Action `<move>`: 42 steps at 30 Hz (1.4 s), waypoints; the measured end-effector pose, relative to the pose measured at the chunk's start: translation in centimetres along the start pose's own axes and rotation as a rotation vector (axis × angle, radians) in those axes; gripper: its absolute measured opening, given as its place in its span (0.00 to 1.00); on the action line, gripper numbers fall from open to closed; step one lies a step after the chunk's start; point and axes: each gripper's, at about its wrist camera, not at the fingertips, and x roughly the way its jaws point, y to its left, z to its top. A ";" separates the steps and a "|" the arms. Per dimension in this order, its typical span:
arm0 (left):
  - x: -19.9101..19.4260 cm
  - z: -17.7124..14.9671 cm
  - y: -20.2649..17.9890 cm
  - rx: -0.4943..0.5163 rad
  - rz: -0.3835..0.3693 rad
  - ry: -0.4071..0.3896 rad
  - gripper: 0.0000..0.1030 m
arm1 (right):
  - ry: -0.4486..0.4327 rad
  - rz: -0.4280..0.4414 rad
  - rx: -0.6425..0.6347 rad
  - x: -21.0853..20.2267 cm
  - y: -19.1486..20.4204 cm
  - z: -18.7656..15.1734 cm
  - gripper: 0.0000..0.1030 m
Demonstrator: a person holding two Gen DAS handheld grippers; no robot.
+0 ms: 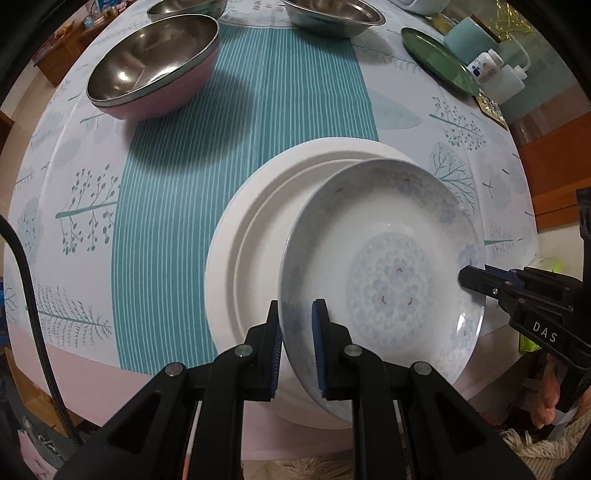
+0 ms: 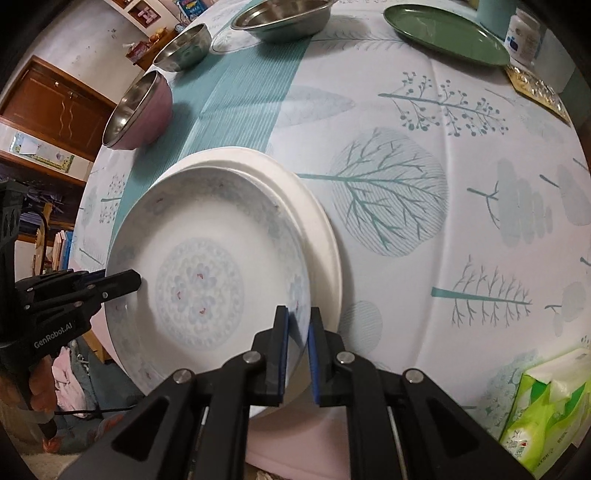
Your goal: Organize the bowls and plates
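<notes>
right gripper [image 2: 298, 332] clamped on rim of floral-patterned white porcelain plate [image 2: 207, 280] | left gripper [image 2: 127, 281] grips opposite rim | plain white round plate [image 2: 314, 206] beneath | desk [image 2: 406, 110]

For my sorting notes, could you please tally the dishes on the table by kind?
Steel bowls: 3
Patterned plate: 1
Plain white plate: 1
Green plate: 1
Total: 6

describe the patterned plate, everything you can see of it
The patterned plate is a deep, glossy white dish, ceramic by its look, with a pale blue floral medallion, small red marks and a faint blue rim band. It sits tilted over the white plates, off-centre. The left gripper and right gripper clamp opposite rim edges.
</notes>
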 end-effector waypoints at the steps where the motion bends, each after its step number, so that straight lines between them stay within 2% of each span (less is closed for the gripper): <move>1: -0.1 0.0 0.2 0.002 0.000 -0.004 0.13 | -0.001 0.000 0.005 0.0 0.1 0.0 0.09; 5: -0.6 -0.1 0.7 0.011 0.004 -0.020 0.13 | -0.009 -0.017 0.007 0.0 0.9 0.3 0.10; 10: -0.2 0.0 1.9 -0.003 -0.010 -0.004 0.13 | -0.006 -0.027 0.009 0.3 1.6 0.4 0.10; 16: 1.7 -0.1 2.1 -0.001 -0.026 0.035 0.13 | 0.013 -0.082 0.012 1.2 2.2 0.5 0.10; 18: 1.9 -0.2 1.6 0.021 -0.025 0.028 0.13 | 0.011 -0.109 0.018 1.4 2.2 0.5 0.13; 20: 1.8 -0.3 1.1 0.053 -0.001 0.014 0.20 | 0.001 -0.137 0.017 1.6 2.9 0.5 0.15; 21: 1.7 -0.3 0.9 0.063 0.003 0.004 0.23 | 0.002 -0.132 0.013 1.7 3.0 0.5 0.20; 23: 1.1 -0.1 0.7 0.070 0.006 -0.022 0.41 | -0.003 -0.141 0.001 1.6 3.5 0.5 0.25; 25: 0.3 0.0 0.5 0.077 0.021 -0.050 0.54 | -0.016 -0.180 -0.023 1.4 4.1 0.4 0.30; 26: -0.3 0.0 0.4 0.081 0.027 -0.070 0.57 | -0.021 -0.192 -0.030 1.5 4.5 0.3 0.31; 28: -1.2 0.1 0.1 0.089 0.037 -0.098 0.60 | -0.039 -0.218 -0.044 1.0 5.0 0.2 0.39; 29: -1.7 0.2 -0.1 0.093 0.044 -0.110 0.62 | -0.046 -0.220 -0.046 0.7 5.2 0.1 0.40; 37: -4.2 0.6 -0.8 0.087 0.045 -0.151 0.65 | -0.088 -0.203 -0.028 -1.7 5.0 -0.1 0.40; 42: -7.0 1.2 -2.2 0.109 0.066 -0.242 0.65 | -0.168 -0.202 -0.015 -4.6 4.5 0.2 0.40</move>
